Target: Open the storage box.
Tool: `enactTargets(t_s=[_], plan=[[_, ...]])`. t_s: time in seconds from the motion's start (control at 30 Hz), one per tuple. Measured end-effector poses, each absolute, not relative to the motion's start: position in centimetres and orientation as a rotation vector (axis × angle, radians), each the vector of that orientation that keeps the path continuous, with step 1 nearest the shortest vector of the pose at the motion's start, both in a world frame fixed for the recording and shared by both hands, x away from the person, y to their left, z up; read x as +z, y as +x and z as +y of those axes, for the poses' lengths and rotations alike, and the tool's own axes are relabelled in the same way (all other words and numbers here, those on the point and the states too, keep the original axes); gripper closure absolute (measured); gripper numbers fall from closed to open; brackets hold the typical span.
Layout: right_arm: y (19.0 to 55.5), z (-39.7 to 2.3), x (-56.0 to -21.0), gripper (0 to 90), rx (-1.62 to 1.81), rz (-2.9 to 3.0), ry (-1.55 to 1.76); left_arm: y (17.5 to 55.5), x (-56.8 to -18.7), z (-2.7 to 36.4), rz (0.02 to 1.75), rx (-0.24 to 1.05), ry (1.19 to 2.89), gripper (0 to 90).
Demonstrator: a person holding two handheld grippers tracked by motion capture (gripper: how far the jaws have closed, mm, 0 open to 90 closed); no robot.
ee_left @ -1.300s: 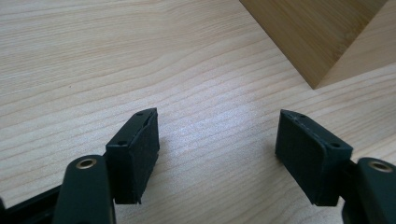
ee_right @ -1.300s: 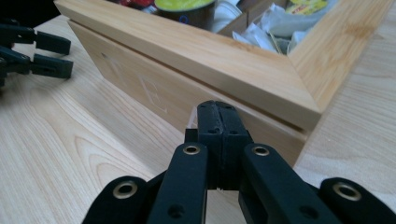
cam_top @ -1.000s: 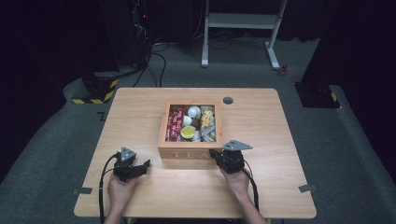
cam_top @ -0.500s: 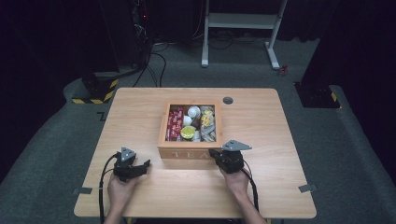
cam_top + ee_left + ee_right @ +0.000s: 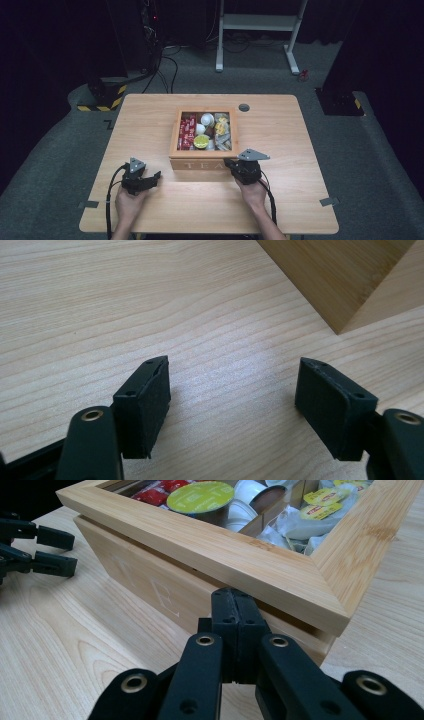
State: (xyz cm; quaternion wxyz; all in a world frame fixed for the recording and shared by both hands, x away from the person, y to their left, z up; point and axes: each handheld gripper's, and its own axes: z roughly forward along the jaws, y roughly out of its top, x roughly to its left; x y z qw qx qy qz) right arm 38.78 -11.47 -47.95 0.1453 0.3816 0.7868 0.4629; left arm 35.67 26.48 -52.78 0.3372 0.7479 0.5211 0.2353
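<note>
Tea box (image 5: 203, 134) sits mid-table (image 5: 310, 190), glass-topped lid apparently still down: the lid frame lies flat on the base, with only a thin seam at the front. Contents are visible inside: a yellow-topped pod (image 5: 200, 497), white cups (image 5: 247, 490), red packets (image 5: 187, 131), yellow tea bags (image 5: 320, 504).

My right gripper (image 5: 239, 611) has its jaws pressed together with nothing between them, tips at the box's front face near its right corner, just under the lid edge. Whether they touch the wood I can't tell.

My left gripper (image 5: 232, 390) rests on the table left of the box front, jaws wide apart and empty.

My read: nothing done yet. Lid lift and anything after that remain.
</note>
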Motion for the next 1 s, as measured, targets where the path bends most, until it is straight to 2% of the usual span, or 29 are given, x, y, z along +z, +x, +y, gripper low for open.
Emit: enactTargets(t_s=[1.0], plan=[[39.1,-11.4,-46.6,89.9,1.335,2.199,1.056,35.7,-52.8,26.5,1.358,0.615,1.949,30.6]])
